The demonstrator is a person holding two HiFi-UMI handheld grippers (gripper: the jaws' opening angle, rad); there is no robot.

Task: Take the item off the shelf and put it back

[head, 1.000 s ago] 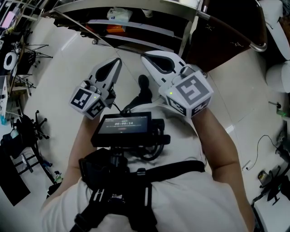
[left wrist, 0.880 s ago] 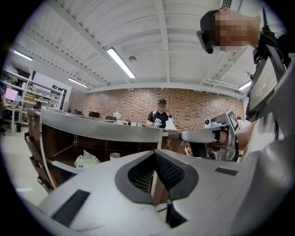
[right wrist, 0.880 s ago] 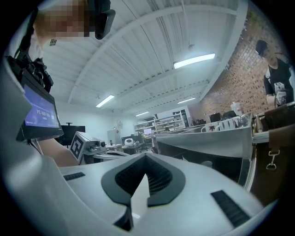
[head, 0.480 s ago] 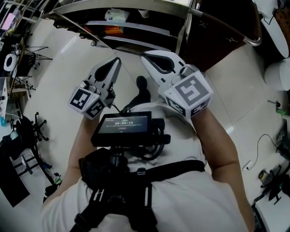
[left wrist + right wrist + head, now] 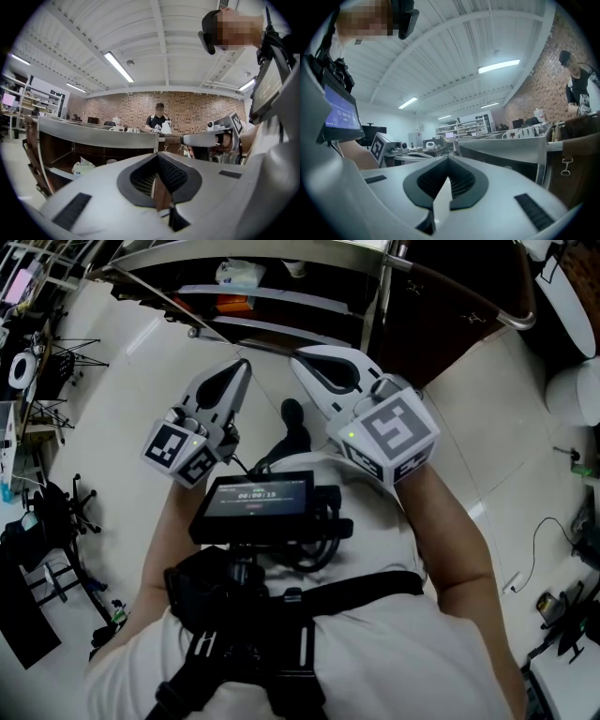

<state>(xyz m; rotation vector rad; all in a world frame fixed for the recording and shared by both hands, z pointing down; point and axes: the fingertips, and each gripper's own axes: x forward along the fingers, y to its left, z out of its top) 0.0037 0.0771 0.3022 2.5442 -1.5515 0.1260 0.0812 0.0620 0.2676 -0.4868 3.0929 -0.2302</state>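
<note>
A metal shelf unit (image 5: 281,251) stands in front of me with a white bag (image 5: 239,273) and an orange item (image 5: 234,304) on its lower boards. Both grippers are held close to the person's chest, short of the shelf and touching nothing. My left gripper (image 5: 246,365) is shut and empty, its tips meeting in the left gripper view (image 5: 157,155). My right gripper (image 5: 298,358) is also shut and empty (image 5: 449,159). The white bag (image 5: 80,168) shows low on the shelf in the left gripper view.
A screen unit (image 5: 253,502) is strapped to the person's chest below the grippers. A person (image 5: 158,121) stands behind the shelf's far side. Tripods and a chair (image 5: 56,502) stand at the left, cables and gear (image 5: 562,606) at the right on the pale floor.
</note>
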